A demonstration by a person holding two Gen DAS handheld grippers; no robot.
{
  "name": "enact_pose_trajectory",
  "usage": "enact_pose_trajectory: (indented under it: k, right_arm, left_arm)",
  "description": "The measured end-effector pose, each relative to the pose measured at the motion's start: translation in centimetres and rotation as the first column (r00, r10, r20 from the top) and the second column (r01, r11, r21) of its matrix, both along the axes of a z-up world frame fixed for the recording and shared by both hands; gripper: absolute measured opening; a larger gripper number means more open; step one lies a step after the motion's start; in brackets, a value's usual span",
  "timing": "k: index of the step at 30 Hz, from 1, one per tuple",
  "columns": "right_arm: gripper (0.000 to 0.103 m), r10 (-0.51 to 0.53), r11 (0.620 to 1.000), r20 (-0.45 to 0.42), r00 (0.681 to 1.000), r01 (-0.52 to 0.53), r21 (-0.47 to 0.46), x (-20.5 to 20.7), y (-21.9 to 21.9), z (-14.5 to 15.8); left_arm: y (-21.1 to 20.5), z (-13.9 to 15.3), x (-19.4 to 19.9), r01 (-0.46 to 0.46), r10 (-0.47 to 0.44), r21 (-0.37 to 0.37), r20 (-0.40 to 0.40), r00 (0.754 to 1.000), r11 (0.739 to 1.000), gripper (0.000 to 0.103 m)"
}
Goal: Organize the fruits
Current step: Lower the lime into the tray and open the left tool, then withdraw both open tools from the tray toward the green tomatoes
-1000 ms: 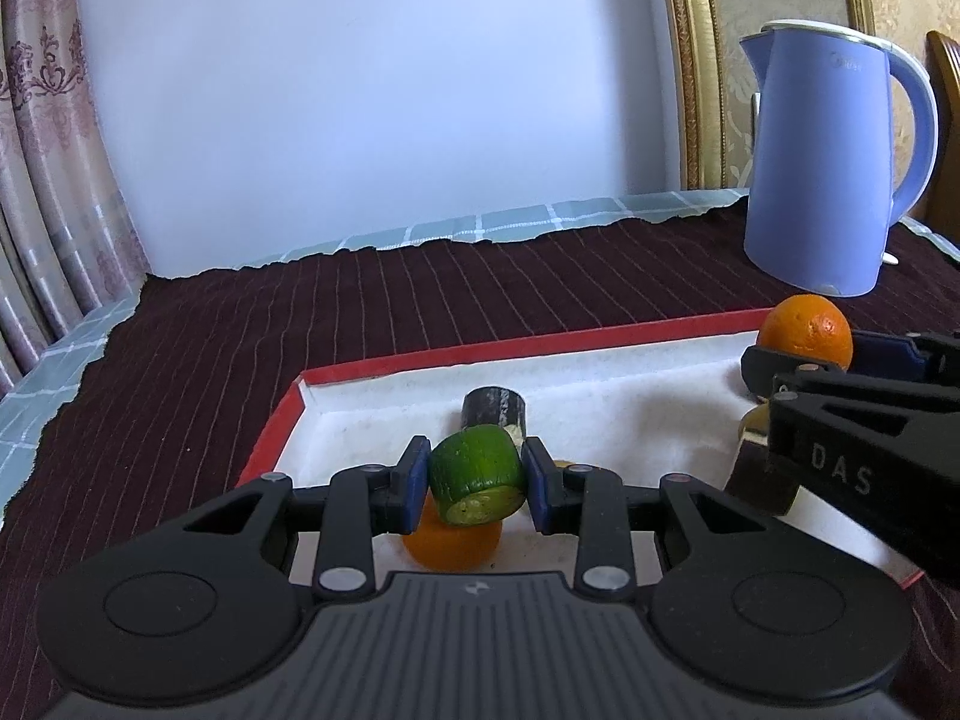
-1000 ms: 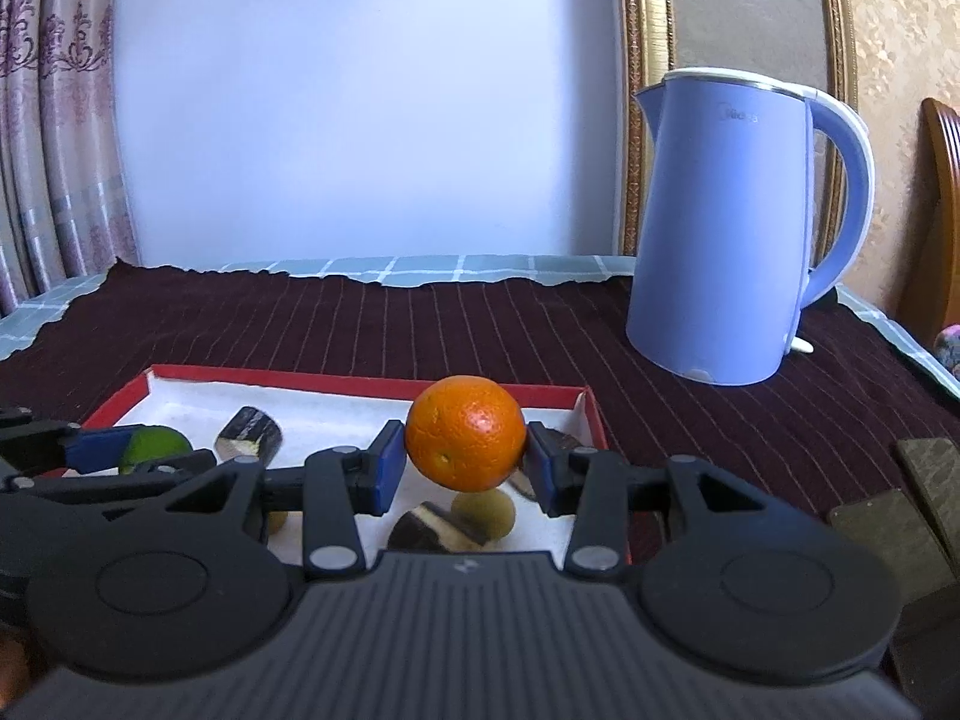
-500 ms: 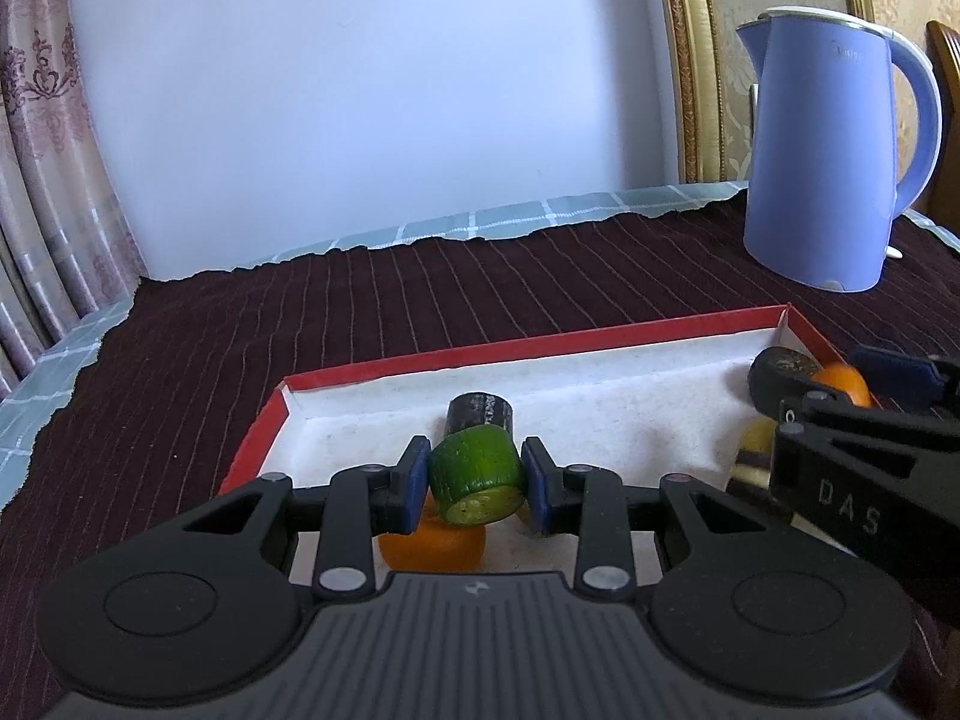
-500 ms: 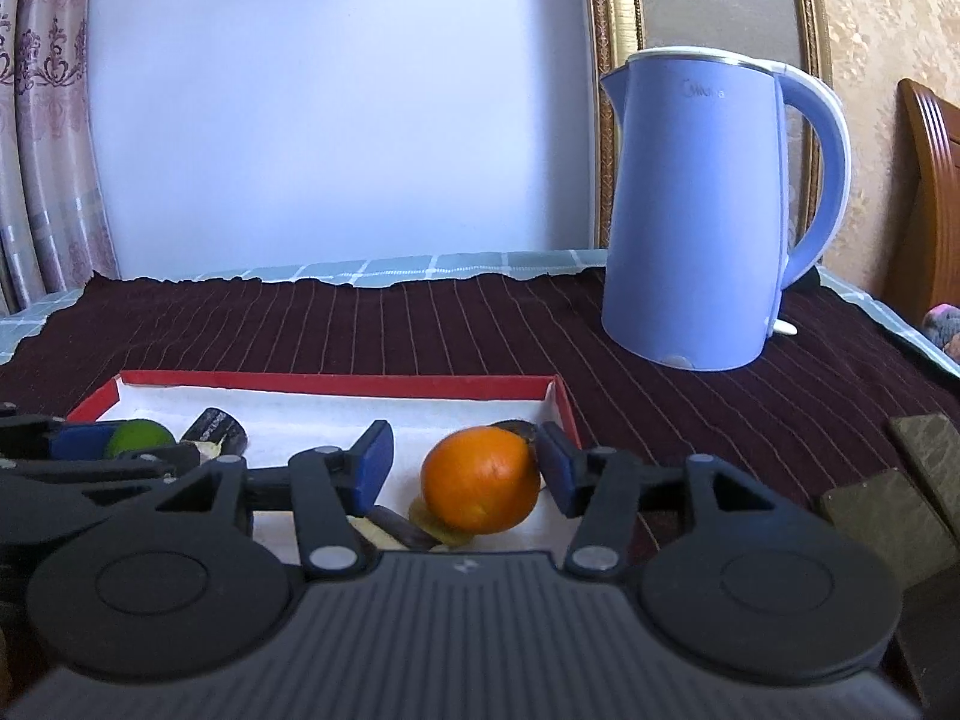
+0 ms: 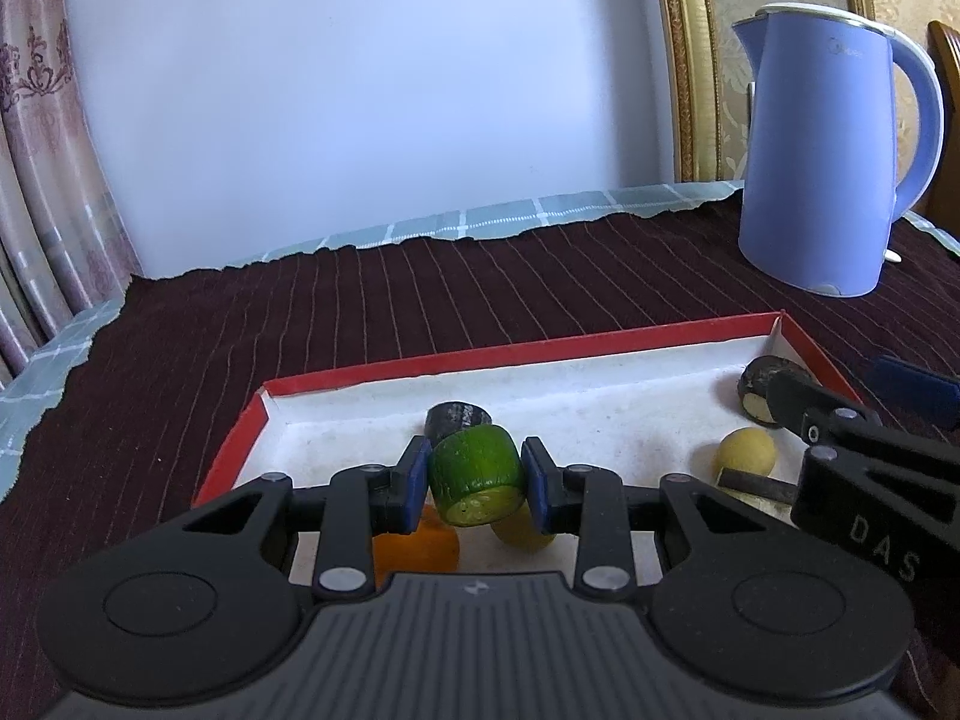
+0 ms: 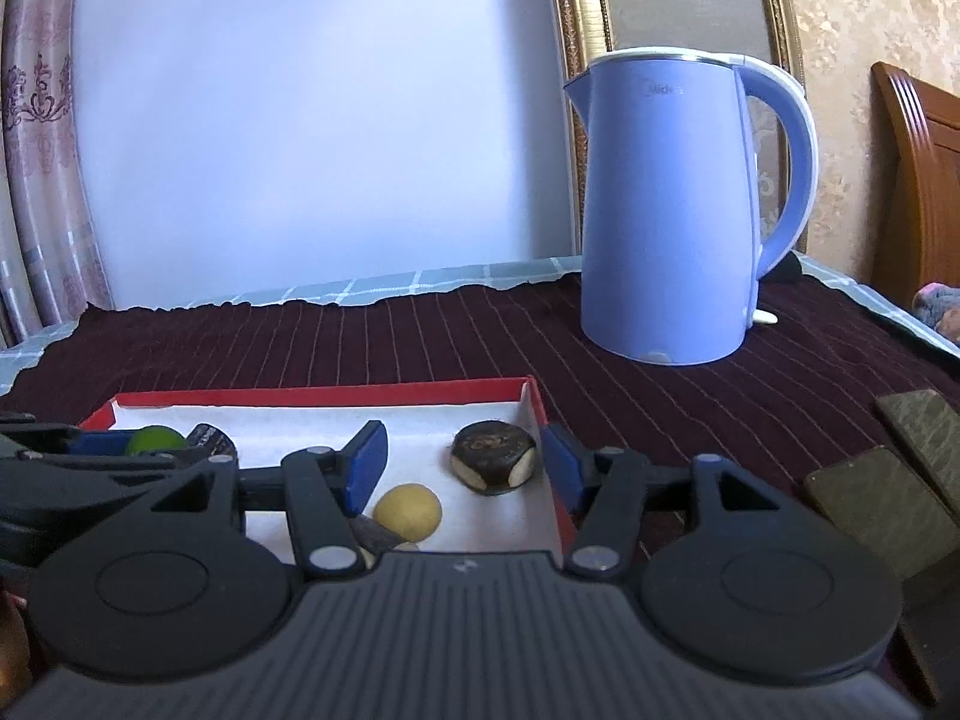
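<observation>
My left gripper (image 5: 477,483) clamps the lime half (image 5: 477,474) by its rind above the red tray (image 5: 420,363); it looks light, firm, slippery at the cut face. My right gripper (image 6: 462,468) stands wide, empty.

- Illumination: soft, cool daylight, moderately bright; the pale wall (image 5: 372,108) at far centre is the brightest area in both views.
- Shadows: faint and diffuse inside the tray (image 5: 600,408); the dark cloth (image 6: 420,336) reads very deep.
- Glare: mild sheen on the kettle (image 6: 672,204).
- Distortion: strong fisheye bending; the curtain (image 5: 36,192) at left and the gilt frame (image 6: 570,60) curve.
- Focus: near gripper bodies slightly soft.
</observation>
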State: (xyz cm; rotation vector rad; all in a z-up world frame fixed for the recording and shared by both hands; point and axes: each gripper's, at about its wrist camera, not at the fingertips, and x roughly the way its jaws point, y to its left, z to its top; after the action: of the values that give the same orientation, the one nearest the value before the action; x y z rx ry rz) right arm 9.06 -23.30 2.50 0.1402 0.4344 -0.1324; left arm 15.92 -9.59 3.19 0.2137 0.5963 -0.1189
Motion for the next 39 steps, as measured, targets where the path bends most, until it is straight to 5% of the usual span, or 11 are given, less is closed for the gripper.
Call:
enact_pose_trajectory:
  k: [16,32,33,36,39]
  right_arm:
    - [0.06,-0.035,0.999,0.023,0.999,0.035,-0.012,-1.3,-0.3,-0.3]
    - [0.078,-0.048,0.999,0.034,0.998,0.049,-0.021,-1.6,-0.3,-0.4]
    - [0.079,-0.048,0.999,0.035,0.998,0.049,-0.021,-1.6,-0.3,-0.4]
    - [0.081,-0.05,0.999,0.036,0.998,0.05,-0.02,-1.8,-0.4,-0.4]
    - [0.086,-0.057,0.998,0.041,0.998,0.058,-0.013,-2.1,-0.5,-0.4]
  left_arm:
    - [-1.1,-0.5,0.5,0.001,0.0,0.026,-0.018,1.0,1.0,0.032]
    - [-1.1,-0.5,0.6,0.002,-0.001,0.018,-0.032,0.999,1.0,0.033]
    - [-1.1,-0.5,0.6,0.0,0.001,0.014,-0.035,0.999,1.0,0.034]
    - [-0.8,-0.4,0.5,-0.007,0.007,-0.002,-0.035,0.999,1.0,0.061]
    - [-0.6,-0.1,-0.1,-0.013,0.013,0.003,-0.01,1.0,1.0,0.065]
